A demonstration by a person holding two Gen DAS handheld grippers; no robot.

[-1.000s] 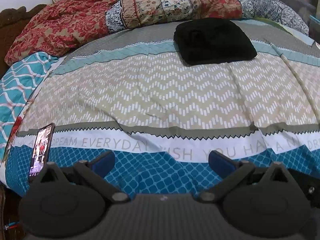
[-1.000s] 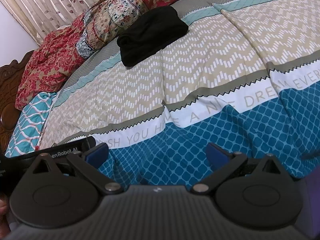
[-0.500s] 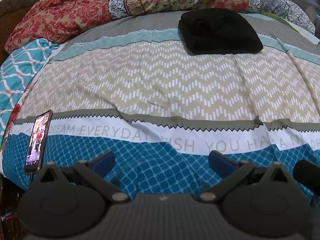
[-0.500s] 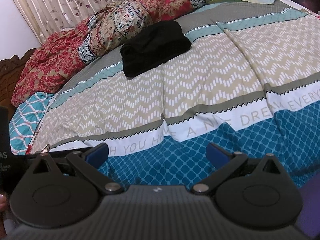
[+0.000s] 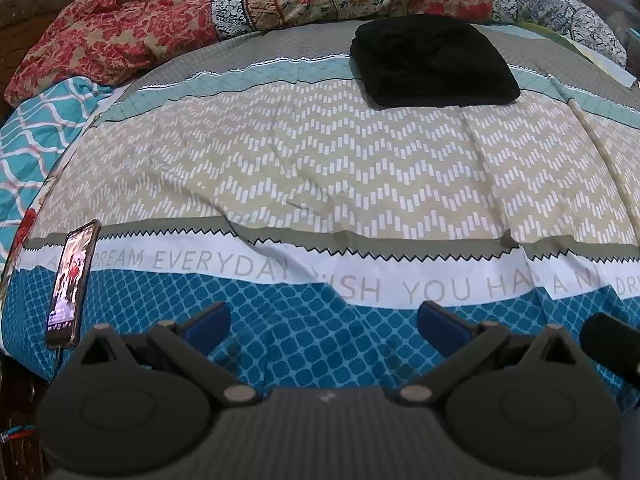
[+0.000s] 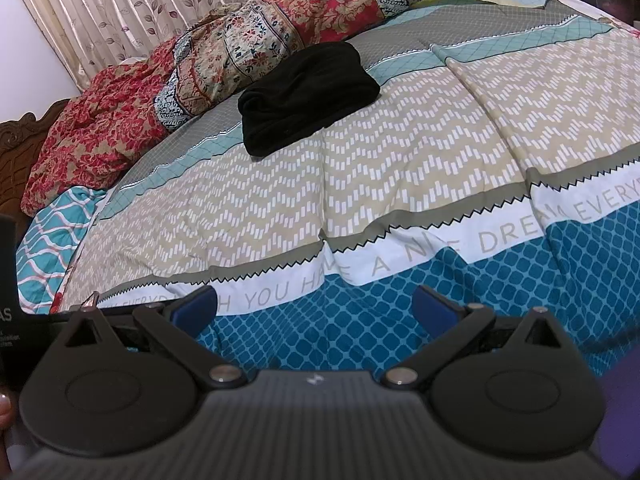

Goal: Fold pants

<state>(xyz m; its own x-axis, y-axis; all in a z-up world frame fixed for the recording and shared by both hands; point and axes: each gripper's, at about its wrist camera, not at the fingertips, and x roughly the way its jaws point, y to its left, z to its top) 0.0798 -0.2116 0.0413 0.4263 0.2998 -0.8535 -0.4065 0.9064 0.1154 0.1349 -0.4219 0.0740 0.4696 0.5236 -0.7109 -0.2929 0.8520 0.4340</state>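
Black pants [image 5: 434, 62] lie folded into a compact bundle far across the bed, on the grey and teal stripes; the right wrist view has the same pants [image 6: 306, 96] at upper centre. My left gripper [image 5: 323, 322] hangs open over the blue front edge of the bedspread, nothing between its blue pads. My right gripper [image 6: 314, 306] is open too, over the same blue band, well short of the pants. A dark piece of the right gripper shows at the right edge of the left wrist view.
A patterned bedspread [image 5: 320, 176] covers the bed. A lit phone [image 5: 72, 280] lies at the left front edge with a cable. Crumpled red floral quilts [image 5: 120, 32] pile along the far side. Curtains [image 6: 120, 12] hang behind; a wooden headboard [image 6: 16, 136] stands at left.
Both grippers have shifted and tilted a little near the bed's front edge, staying open. The folded pants have not moved.
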